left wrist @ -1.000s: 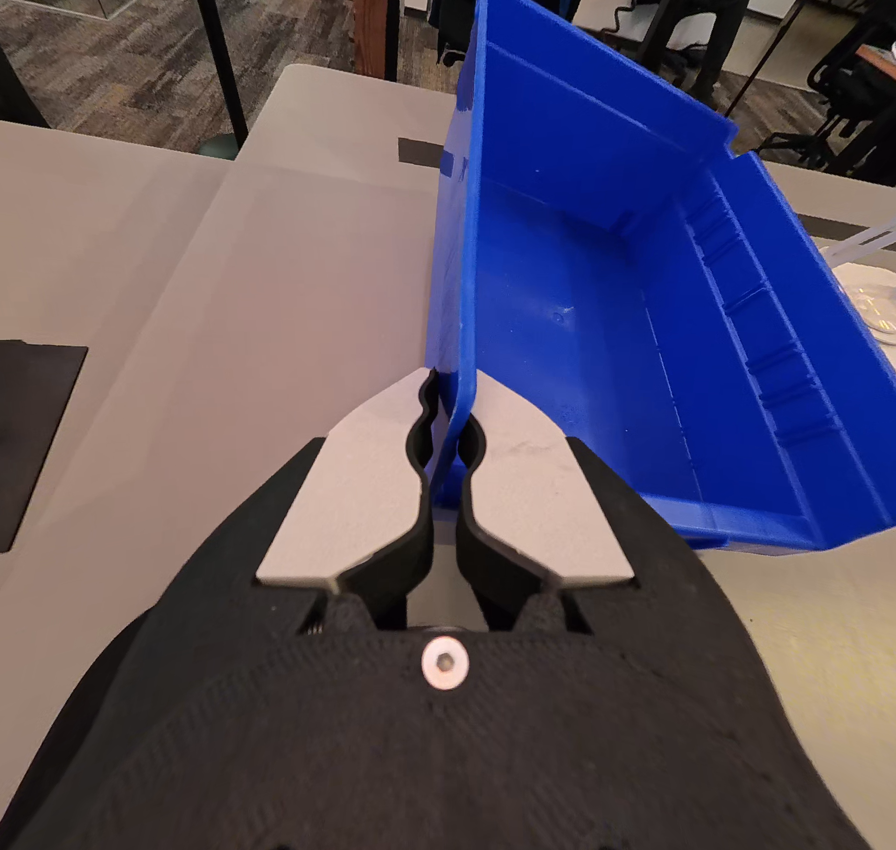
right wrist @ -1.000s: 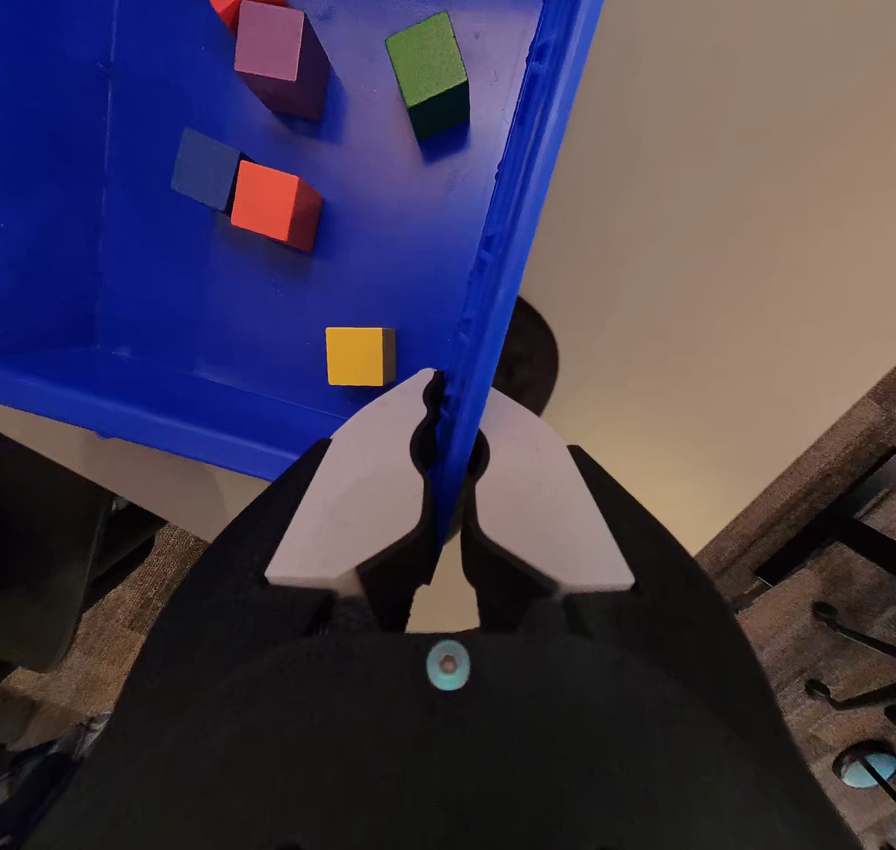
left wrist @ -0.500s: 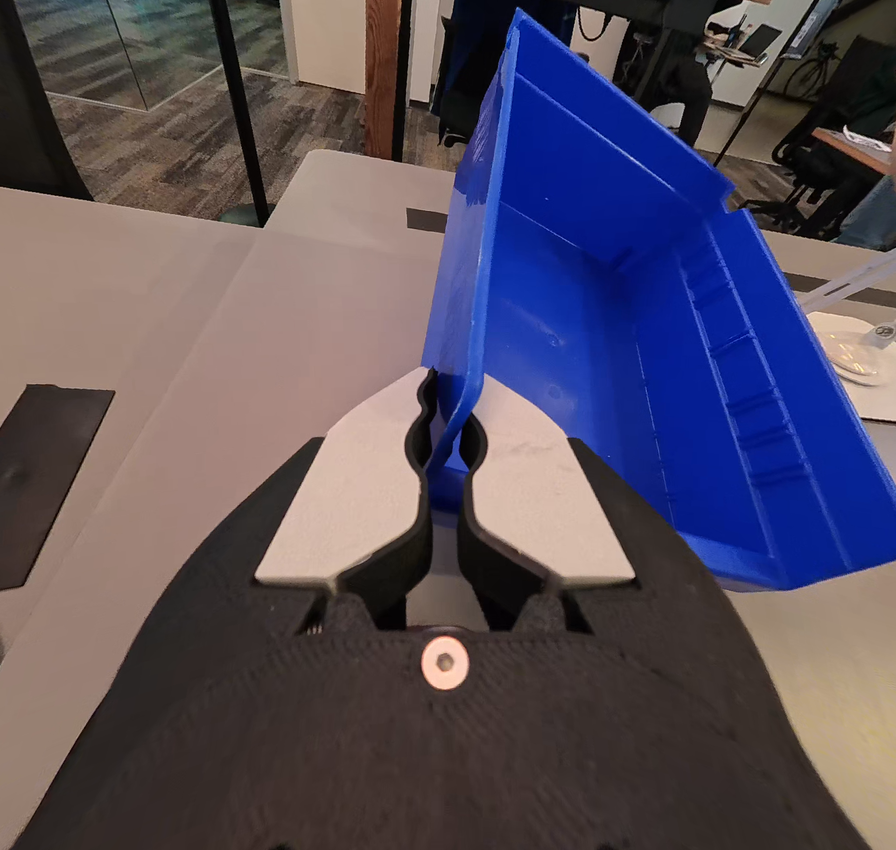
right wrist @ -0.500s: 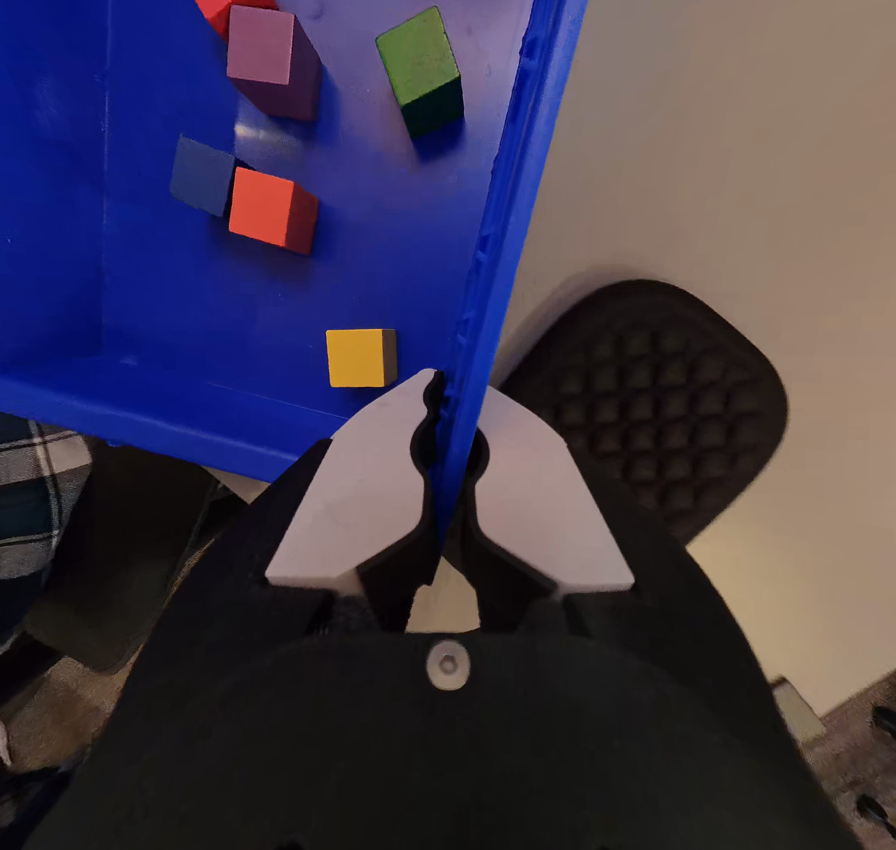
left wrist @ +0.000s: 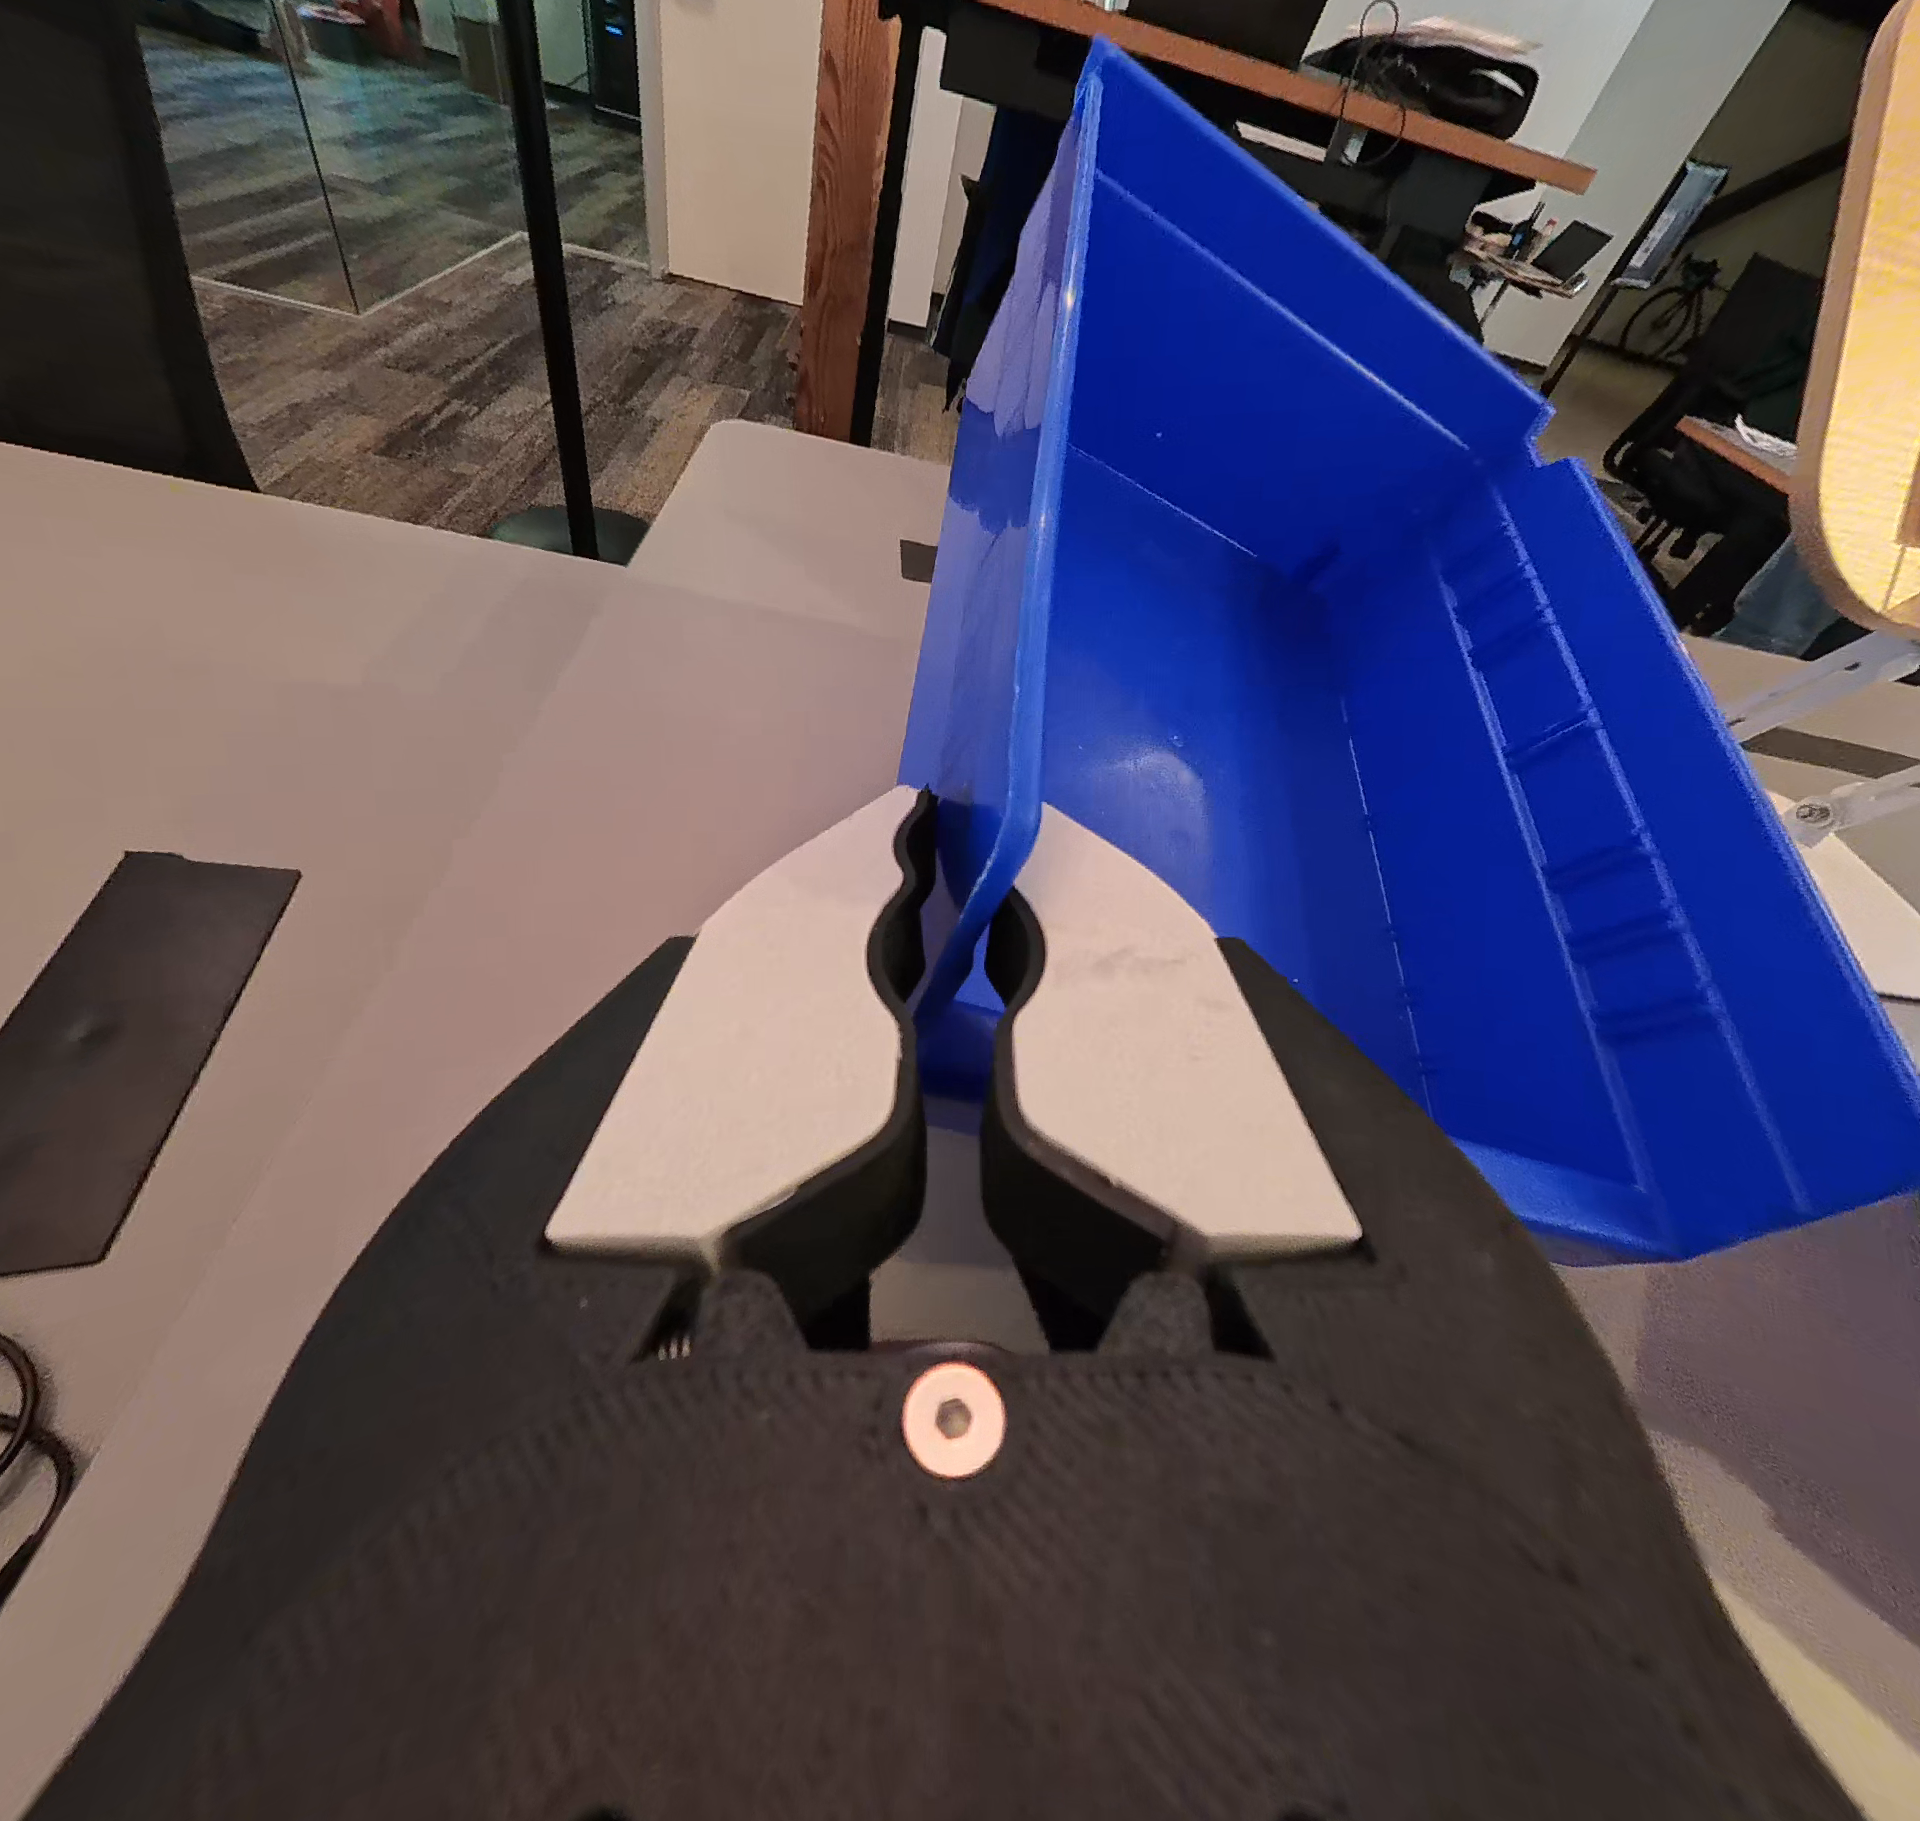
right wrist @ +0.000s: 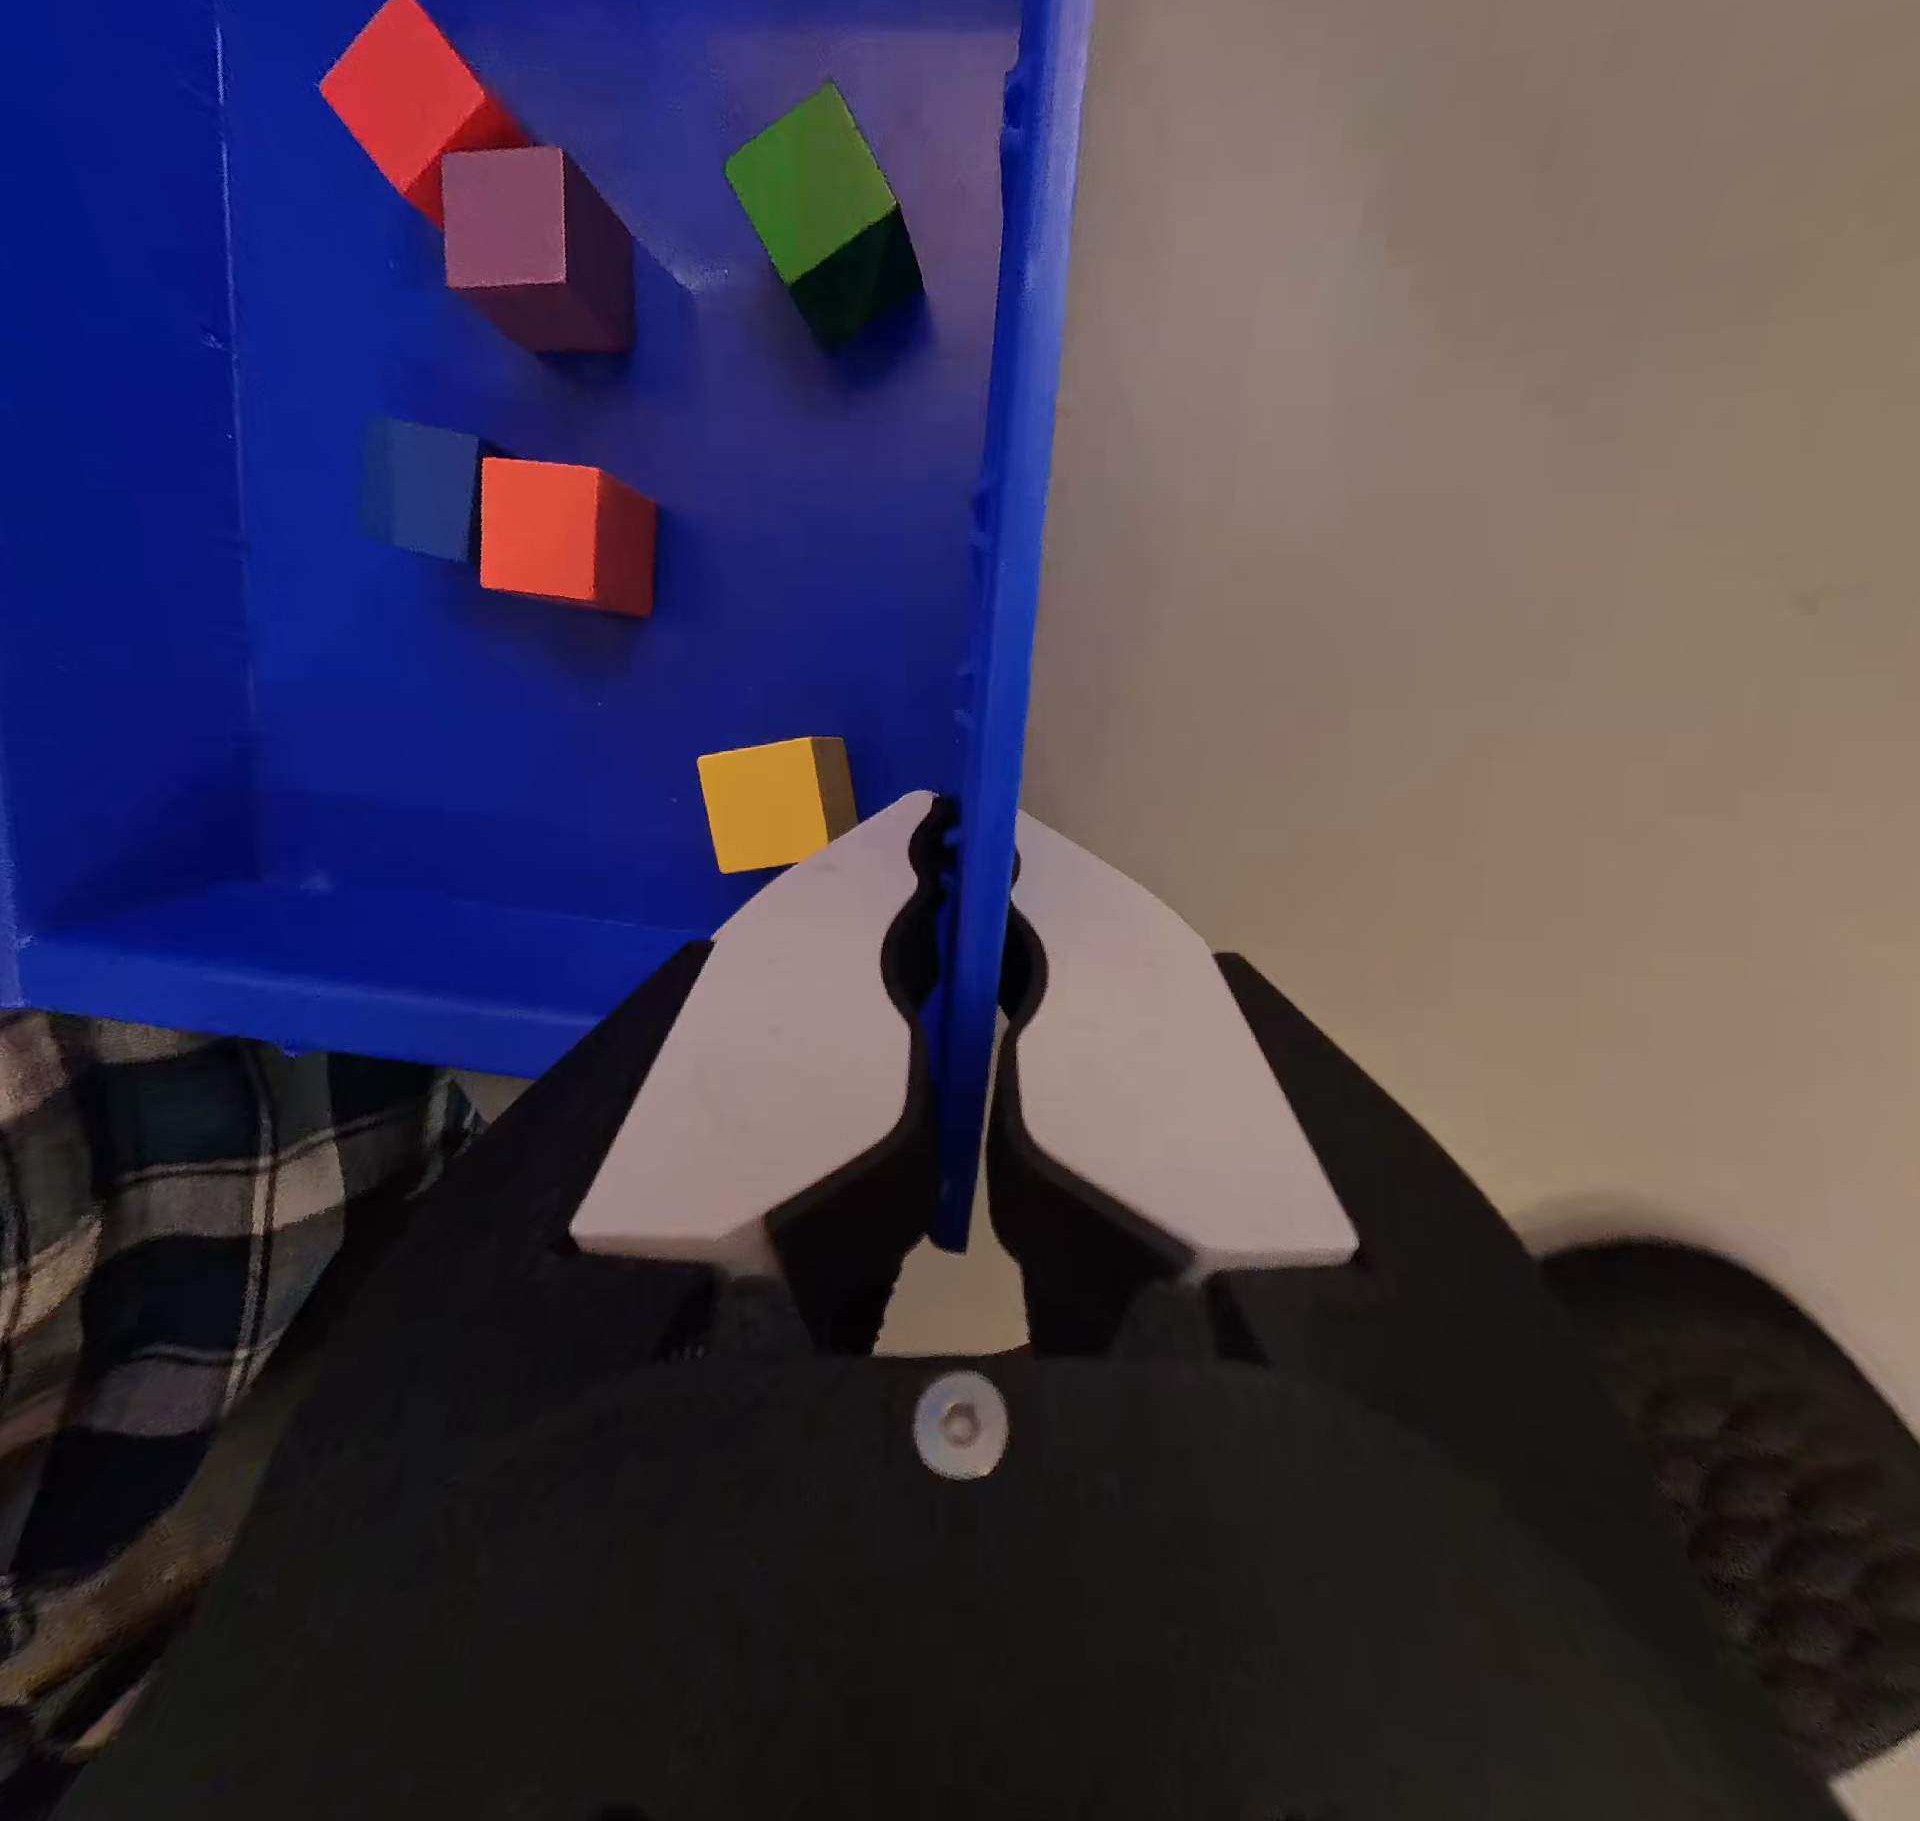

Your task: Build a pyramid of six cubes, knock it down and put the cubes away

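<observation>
Counter [left wrist: 436, 732] lies open left of the bin [left wrist: 1455, 836]; inside, 6 cubes [right wrist: 566, 535] crowd its floor.

I count six small wooden cubes on the floor of one blue plastic bin [right wrist: 312, 732]: one red cube [right wrist: 400, 88], one purple cube [right wrist: 509, 218], one green cube [right wrist: 810, 182], one dark blue cube [right wrist: 416, 488], one orange cube [right wrist: 540, 524] and one yellow cube [right wrist: 764, 803]. I see two claws, my left claw [left wrist: 961, 914] and my right claw [right wrist: 966, 898], one in each wrist view. On the pale counter [left wrist: 416, 732] I count one flat black rectangular patch [left wrist: 125, 1023].
</observation>
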Demonstrator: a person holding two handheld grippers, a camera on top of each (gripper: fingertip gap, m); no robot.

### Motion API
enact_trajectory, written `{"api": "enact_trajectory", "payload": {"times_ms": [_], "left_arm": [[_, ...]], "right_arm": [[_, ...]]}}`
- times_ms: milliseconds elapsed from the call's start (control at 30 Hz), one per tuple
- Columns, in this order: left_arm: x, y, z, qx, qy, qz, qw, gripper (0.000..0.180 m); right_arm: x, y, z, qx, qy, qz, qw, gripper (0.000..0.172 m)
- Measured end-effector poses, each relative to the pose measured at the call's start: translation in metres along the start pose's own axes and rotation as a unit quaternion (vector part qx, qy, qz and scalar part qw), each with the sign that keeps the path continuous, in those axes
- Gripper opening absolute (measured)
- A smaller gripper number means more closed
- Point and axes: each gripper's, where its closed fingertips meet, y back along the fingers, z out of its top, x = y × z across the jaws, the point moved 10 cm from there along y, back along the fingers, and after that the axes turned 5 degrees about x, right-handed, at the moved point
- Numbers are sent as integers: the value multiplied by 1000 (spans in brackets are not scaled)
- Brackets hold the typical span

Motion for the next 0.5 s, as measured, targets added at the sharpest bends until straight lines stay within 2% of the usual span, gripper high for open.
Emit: {"api": "enact_trajectory", "payload": {"times_ms": [500], "left_arm": [[14, 18, 10, -26, 12, 15, 999, 7]], "right_arm": [[22, -44, 110, -10, 57, 30, 998, 6]]}}
